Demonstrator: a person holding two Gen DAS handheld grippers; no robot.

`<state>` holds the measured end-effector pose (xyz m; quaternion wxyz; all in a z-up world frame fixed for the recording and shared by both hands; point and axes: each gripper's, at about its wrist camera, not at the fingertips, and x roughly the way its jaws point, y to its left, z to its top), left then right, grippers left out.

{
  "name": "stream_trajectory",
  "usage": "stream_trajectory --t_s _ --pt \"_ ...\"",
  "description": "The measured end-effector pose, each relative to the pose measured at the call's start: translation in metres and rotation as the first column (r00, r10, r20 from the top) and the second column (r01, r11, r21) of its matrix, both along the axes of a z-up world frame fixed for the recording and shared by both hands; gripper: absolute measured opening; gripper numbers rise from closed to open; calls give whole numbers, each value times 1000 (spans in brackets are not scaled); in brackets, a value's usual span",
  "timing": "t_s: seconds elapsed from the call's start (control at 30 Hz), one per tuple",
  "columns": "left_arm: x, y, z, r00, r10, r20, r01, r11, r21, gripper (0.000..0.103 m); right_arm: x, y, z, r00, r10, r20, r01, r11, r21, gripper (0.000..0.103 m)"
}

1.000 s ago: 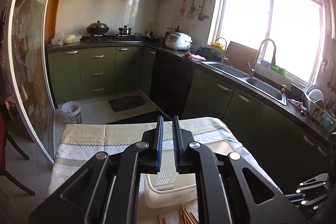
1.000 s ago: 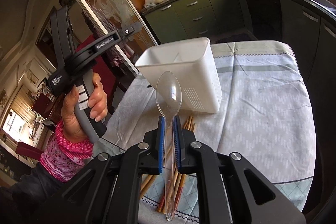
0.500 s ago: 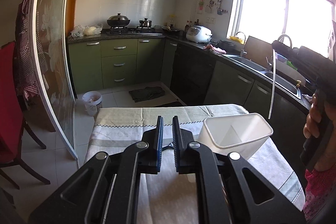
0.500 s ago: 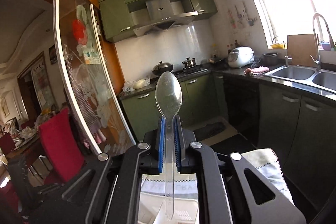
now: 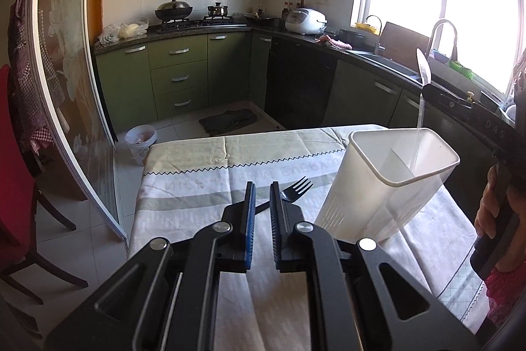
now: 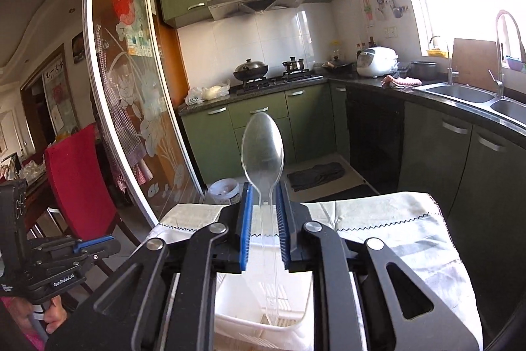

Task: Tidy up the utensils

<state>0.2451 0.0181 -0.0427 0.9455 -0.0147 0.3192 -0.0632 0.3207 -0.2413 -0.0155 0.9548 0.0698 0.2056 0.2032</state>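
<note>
A clear plastic spoon (image 6: 262,147) stands upright between the pads of my right gripper (image 6: 264,203), bowl up. The jaws are opening, and a gap shows on each side of the handle. The handle's lower end reaches into the white utensil holder (image 6: 250,323) below. In the left wrist view the same spoon (image 5: 422,71) dips into the divided holder (image 5: 394,186) on the table's right side. My left gripper (image 5: 259,203) is shut and empty, low over the cloth. A black fork (image 5: 294,190) lies just beyond its tips.
The table wears a pale striped cloth (image 5: 203,186). A red chair (image 6: 79,173) and a glass sliding door (image 5: 65,94) stand to the left. Green cabinets, a stove and a sink (image 6: 460,92) line the kitchen behind. A small bin (image 5: 141,140) sits on the floor.
The right gripper swung up from beside the holder to above it, carrying the spoon, and its jaws have parted from the handle. The left gripper sank toward the table, bringing the fork into view.
</note>
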Motion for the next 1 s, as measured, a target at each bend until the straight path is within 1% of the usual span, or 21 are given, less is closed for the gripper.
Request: stream_trajectory --t_s 0.1,0.17,0.23,0.27,0.3,0.4,0.43,0.5,0.57,0.63,0.7,0.73,0.77,0.8,0.87,0.9,0.93,1.0 --pt "3 0 -4 999 -38 -18 38 999 19 9 -10 -4 5 1000 18 1 -18 1000 18 20" --pt "7 -1 -8 995 -89 -37 91 995 43 9 -23 -13 11 999 41 1 -41 999 34 20" --pt "15 -3 -13 984 -167 -67 173 980 100 9 -36 -25 18 998 59 2 -59 997 50 20" --pt "20 -3 -17 978 -194 -83 204 969 141 10 -43 -30 20 997 72 -1 -72 996 56 25" --pt "27 -3 -21 970 -218 -103 234 955 183 13 -50 -36 21 997 80 -5 -79 995 59 26" --pt "50 -4 -39 934 -297 -197 344 895 284 15 -76 -56 22 995 93 -18 -92 994 54 26" --pt "59 -6 -46 917 -324 -233 384 874 297 15 -85 -63 22 995 95 -26 -94 994 57 26" --pt "74 -13 -59 874 -379 -304 466 831 303 17 -101 -77 18 995 92 -42 -90 994 63 26" --pt "88 -26 -72 831 -427 -357 539 777 325 21 -115 -93 13 996 72 -58 -68 995 67 34" --pt "100 -36 -84 800 -456 -390 586 733 345 24 -125 -109 6 995 48 -87 -41 996 75 34" --pt "112 -41 -96 769 -474 -429 625 700 345 27 -133 -124 1 993 11 -117 -1 997 83 34" --pt "118 -43 -102 758 -475 -447 637 685 354 27 -135 -131 -1 992 -8 -129 19 996 84 34" --pt "122 -45 -105 749 -478 -460 648 674 356 28 -137 -139 -3 989 -24 -143 36 996 84 34" --pt "125 -45 -106 744 -493 -451 656 669 350 31 -138 -146 -5 987 -44 -155 57 995 85 34" --pt "133 -45 -108 732 -502 -460 667 665 336 36 -138 -160 -9 981 -77 -181 95 991 91 34" --pt "136 -46 -109 725 -511 -461 675 658 333 38 -136 -166 -12 977 -86 -197 107 989 99 34" --pt "139 -46 -109 718 -520 -463 684 652 327 39 -134 -172 -14 972 -95 -213 120 987 109 34" --pt "149 -46 -107 696 -537 -477 701 650 292 39 -129 -181 -20 963 -109 -246 143 982 125 34"
